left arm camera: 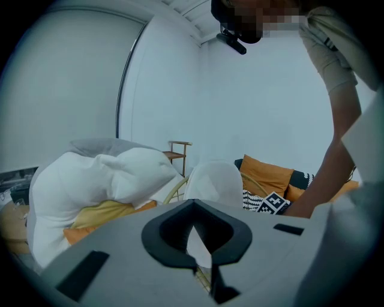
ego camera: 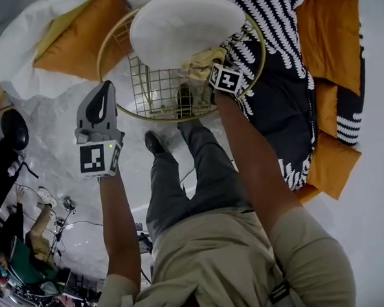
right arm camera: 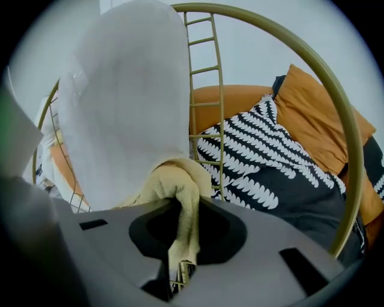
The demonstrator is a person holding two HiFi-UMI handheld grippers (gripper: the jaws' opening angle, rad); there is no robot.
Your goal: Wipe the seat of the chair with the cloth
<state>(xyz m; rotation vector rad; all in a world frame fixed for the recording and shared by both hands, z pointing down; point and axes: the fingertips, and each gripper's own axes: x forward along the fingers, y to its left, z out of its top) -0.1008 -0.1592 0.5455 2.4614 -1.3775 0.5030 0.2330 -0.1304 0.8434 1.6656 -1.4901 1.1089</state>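
Yellow cloth (right arm camera: 180,195) clamped in right gripper (right arm camera: 178,267) jaws, bunched against white cushion (right arm camera: 126,108) on gold wire chair (right arm camera: 207,90) seat. Left gripper (ego camera: 102,90) jaws together, empty, just outside chair rim.

The left arm (ego camera: 118,219) is bent and raised, holding the left tool (ego camera: 102,90) upright in the air, its marker cube toward the camera. Its jaws are together with nothing between them. The right arm (ego camera: 257,165) stretches forward and down, further out than the left. The right tool (right arm camera: 179,207) has its jaws clamped on the cloth (right arm camera: 174,180), which bunches above them.
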